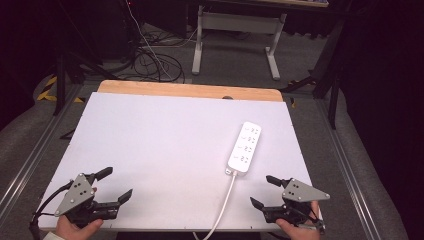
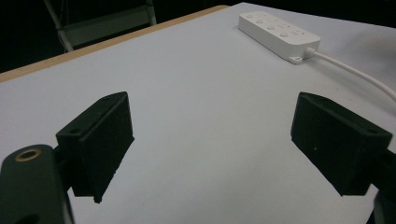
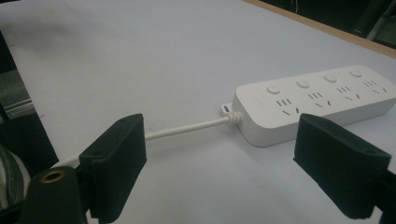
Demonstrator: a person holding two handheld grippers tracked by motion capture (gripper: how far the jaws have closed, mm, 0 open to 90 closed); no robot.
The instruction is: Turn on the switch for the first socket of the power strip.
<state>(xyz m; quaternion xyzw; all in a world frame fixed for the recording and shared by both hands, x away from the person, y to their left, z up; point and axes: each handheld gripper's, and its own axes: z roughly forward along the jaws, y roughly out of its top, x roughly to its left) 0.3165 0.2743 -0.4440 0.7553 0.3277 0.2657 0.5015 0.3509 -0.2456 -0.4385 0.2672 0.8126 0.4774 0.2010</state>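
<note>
Tongs: left tongs (image 1: 113, 184) and right tongs (image 1: 264, 191) both gape apart, empty.
Approach: bring your right tongs squarely over the strip (image 1: 244, 146), clear of its cord (image 1: 223, 206).

The white cable (image 1: 226, 200) of the power strip (image 1: 244, 147) runs off the lower edge of the high view, so its far end and plug cannot be seen. In the left gripper view the same cable (image 2: 359, 74) leaves at the right edge of the frame. The person's hands (image 1: 75, 230) are cut off at the bottom of the high view, forearms out of frame. The power strip's socket markings are too small to read there. Beyond the bench (image 1: 190, 90), the upper corners lie in darkness, with nothing distinguishable.
</note>
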